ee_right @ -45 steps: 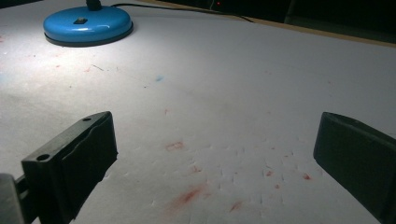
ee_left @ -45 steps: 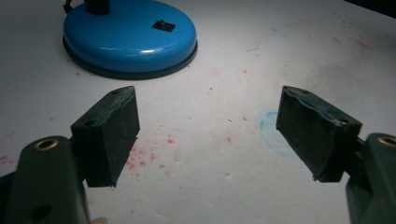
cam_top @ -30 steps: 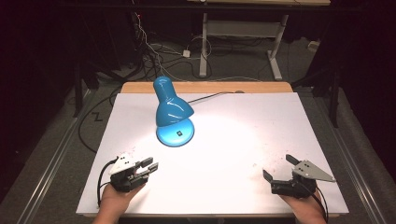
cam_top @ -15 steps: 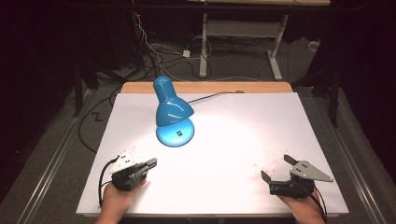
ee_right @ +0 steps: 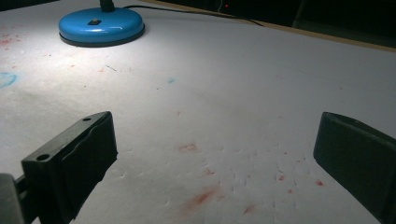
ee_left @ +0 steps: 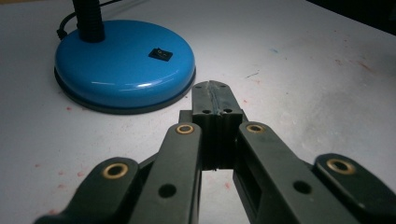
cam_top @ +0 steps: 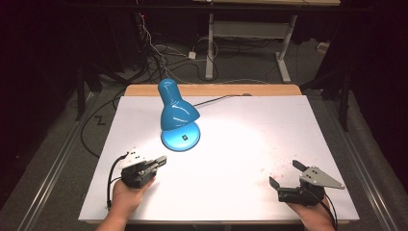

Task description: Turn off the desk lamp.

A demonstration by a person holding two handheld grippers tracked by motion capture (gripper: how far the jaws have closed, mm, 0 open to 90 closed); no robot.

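Right now the lamp (cam_top: 179,115) stands at the back left of the table (cam_top: 250,125). Its base sits just ahead of the left gripper (cam_top: 161,161), whose jaws are pressed together. The right gripper (cam_top: 285,173), jaws wide, is well apart.

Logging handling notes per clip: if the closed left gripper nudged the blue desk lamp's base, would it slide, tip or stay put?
The blue desk lamp would probably slide rather than tip: its base is broad, flat and low. The glossy shell looks slippery for the left gripper. The shade leans off the base's centre and a cord trails behind, so a hard push might rock or turn it.
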